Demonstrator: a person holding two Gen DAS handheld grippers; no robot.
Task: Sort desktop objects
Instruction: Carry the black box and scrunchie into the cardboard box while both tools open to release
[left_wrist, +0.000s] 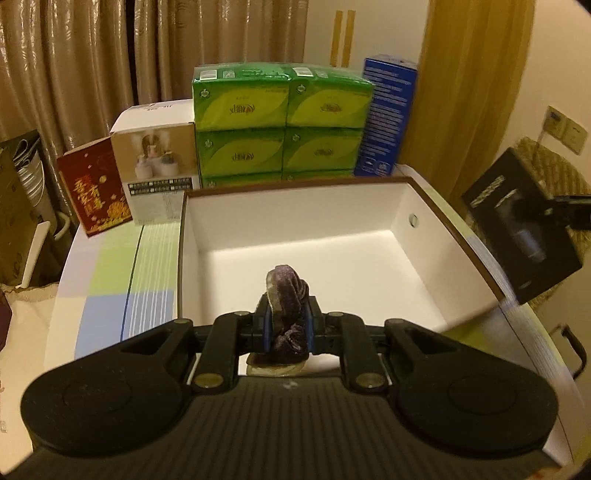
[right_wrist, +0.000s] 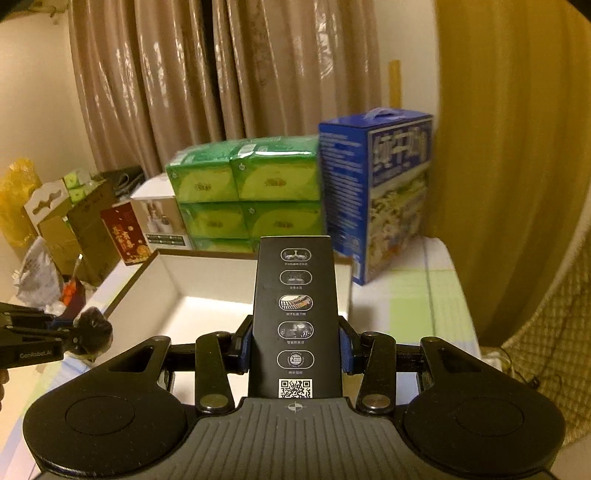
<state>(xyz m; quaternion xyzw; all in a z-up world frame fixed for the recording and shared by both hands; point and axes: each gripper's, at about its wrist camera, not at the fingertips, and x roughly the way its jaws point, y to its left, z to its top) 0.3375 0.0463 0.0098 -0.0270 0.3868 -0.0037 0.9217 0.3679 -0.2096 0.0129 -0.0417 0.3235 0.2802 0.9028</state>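
My left gripper (left_wrist: 288, 325) has its blue pads clamped hard on a bunched purple velvet scrunchie (left_wrist: 288, 295), the jaws squeezed nearly together, with a scrap of pale translucent wrapping caught under the fabric; it hangs over the near edge of the open white cardboard box with a brown rim (left_wrist: 369, 236). My right gripper (right_wrist: 295, 347) is closed on the sides of a tall slim black carton printed with white icons and a QR code (right_wrist: 295, 314), pinching it near its lower end so most of its length stands forward of the pads, over the same box's right side. My worry on the left is that the soft fabric is held only by a fold: if I release too early it may drop on the rim or the striped pastel tablecloth (left_wrist: 110, 273) instead of inside. The loose wrapping could also cling to a pad and drag the scrunchie back out. On the right, the long black carton could pivot in the pads if it touches the box wall, since the grip sits low on it. The two tools are near each other over one opening, so a careless move could knock the carton into the left gripper. Behind the box stand stacked green tissue packs (left_wrist: 280, 122) and a blue carton with a handle (right_wrist: 373, 192); overshooting forward could topple them.
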